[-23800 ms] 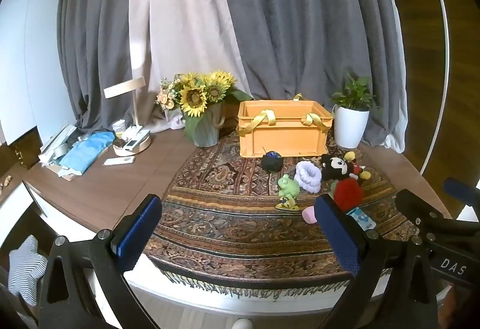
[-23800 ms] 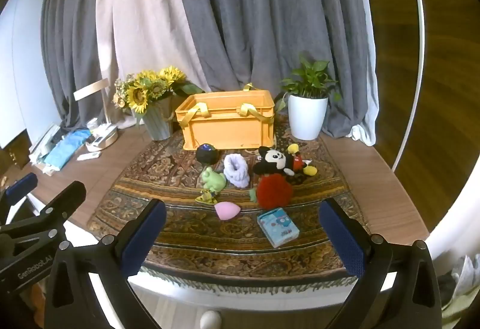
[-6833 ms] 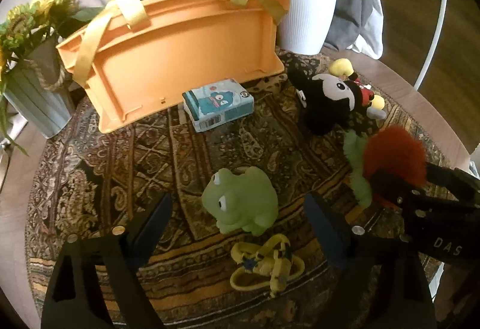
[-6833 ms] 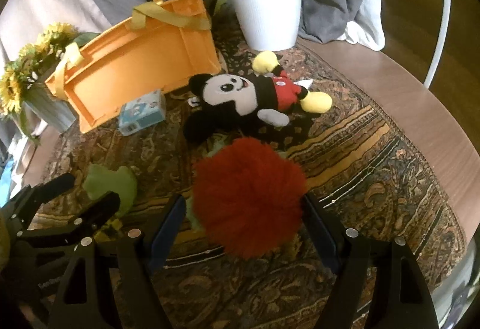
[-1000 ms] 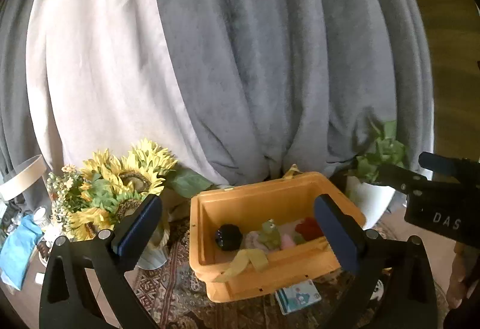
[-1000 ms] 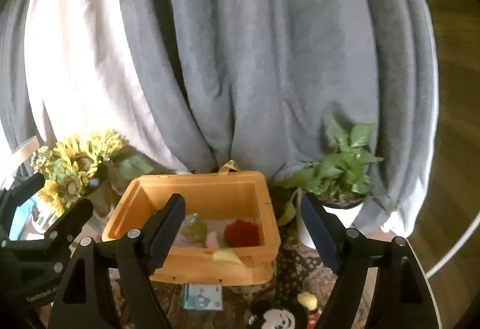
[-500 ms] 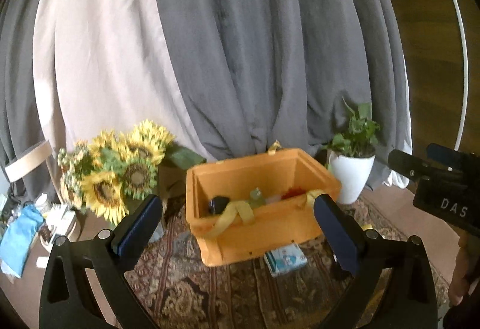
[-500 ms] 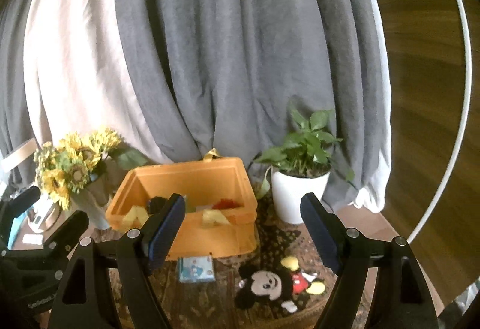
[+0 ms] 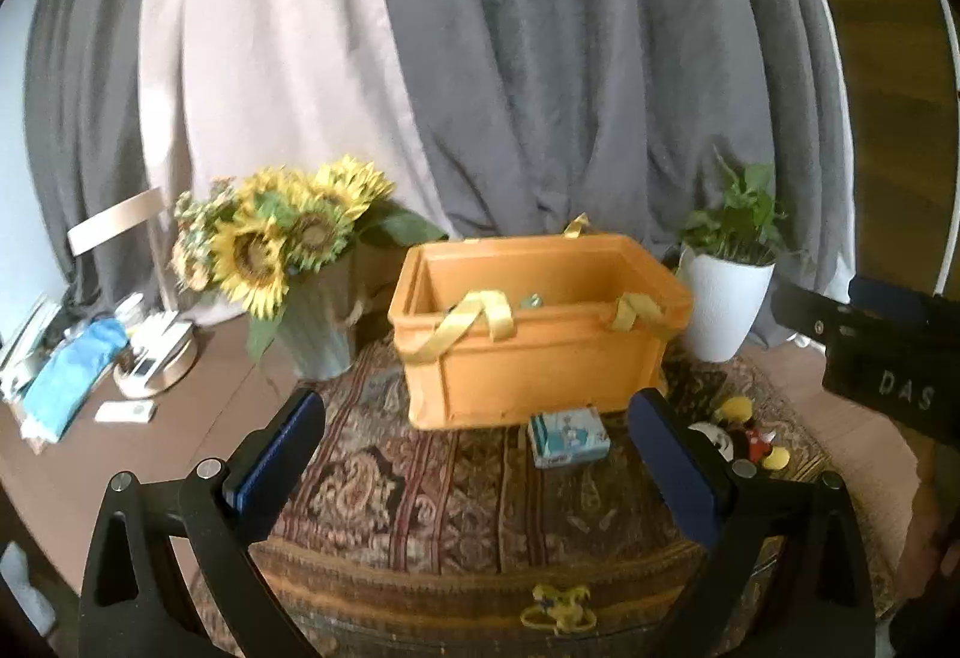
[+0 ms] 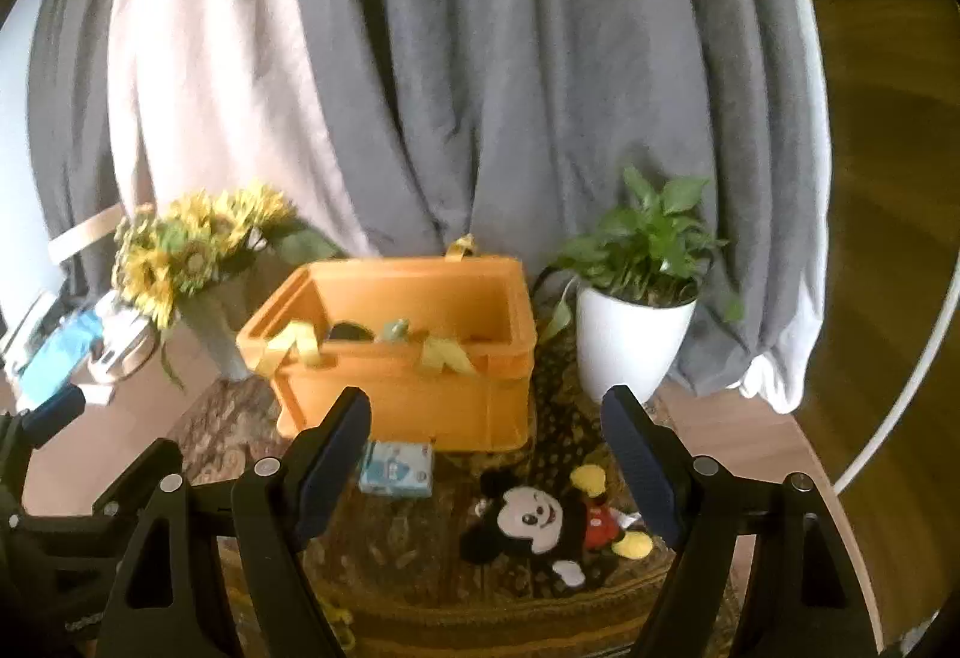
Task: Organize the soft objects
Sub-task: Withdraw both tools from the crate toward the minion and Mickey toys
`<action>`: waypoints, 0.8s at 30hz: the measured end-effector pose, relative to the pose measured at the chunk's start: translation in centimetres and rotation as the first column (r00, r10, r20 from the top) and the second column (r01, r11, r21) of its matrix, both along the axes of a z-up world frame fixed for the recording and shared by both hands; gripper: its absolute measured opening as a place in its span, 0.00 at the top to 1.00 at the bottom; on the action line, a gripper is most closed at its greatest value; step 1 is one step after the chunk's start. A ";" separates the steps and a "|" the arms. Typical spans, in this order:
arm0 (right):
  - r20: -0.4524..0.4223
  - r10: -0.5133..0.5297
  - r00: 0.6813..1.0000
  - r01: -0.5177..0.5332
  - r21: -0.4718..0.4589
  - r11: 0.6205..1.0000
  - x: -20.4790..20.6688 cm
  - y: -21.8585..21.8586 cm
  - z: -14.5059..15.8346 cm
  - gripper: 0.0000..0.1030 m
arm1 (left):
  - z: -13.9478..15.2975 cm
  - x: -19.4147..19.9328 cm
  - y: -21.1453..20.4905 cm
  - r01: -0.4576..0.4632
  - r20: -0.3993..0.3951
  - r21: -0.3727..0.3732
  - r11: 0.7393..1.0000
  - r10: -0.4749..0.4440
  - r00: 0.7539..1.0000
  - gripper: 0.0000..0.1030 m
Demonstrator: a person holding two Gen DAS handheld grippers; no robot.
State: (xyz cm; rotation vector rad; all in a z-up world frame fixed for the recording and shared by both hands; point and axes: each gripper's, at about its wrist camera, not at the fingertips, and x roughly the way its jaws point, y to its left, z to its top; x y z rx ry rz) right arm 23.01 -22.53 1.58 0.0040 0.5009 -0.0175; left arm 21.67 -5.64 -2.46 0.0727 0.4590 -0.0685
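Both the left hand-held gripper (image 9: 474, 454) and right hand-held gripper (image 10: 486, 454) gape empty — the orange crate (image 10: 408, 388) at twelve o'clock hides most toys.

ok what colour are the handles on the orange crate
Yellow fabric straps draped over the orange crate rim, clearest in the left wrist view.

Black right gripper (image 10: 486, 454) gapes empty above the patterned rug (image 10: 576, 436); orange plastic crate (image 10: 414, 358) behind; black-eared mouse plush (image 10: 540, 523) below.
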 end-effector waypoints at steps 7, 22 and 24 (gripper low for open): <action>-0.026 0.107 0.994 -0.108 -0.058 0.992 -0.2 -1.0 -2.5 0.23 | -3.5 -2.2 -1.7 -0.091 -0.082 -0.013 0.996 0.089 0.993 0.00; -0.172 0.311 0.935 -0.336 -0.143 0.931 1.8 -2.4 -9.0 0.23 | -10.6 -2.7 -5.2 -0.256 -0.230 -0.030 0.966 0.243 0.942 0.02; -0.186 0.325 0.927 -0.355 -0.161 0.921 2.3 -2.5 -9.9 0.23 | -11.6 -2.3 -5.5 -0.262 -0.250 -0.029 0.965 0.246 0.936 0.05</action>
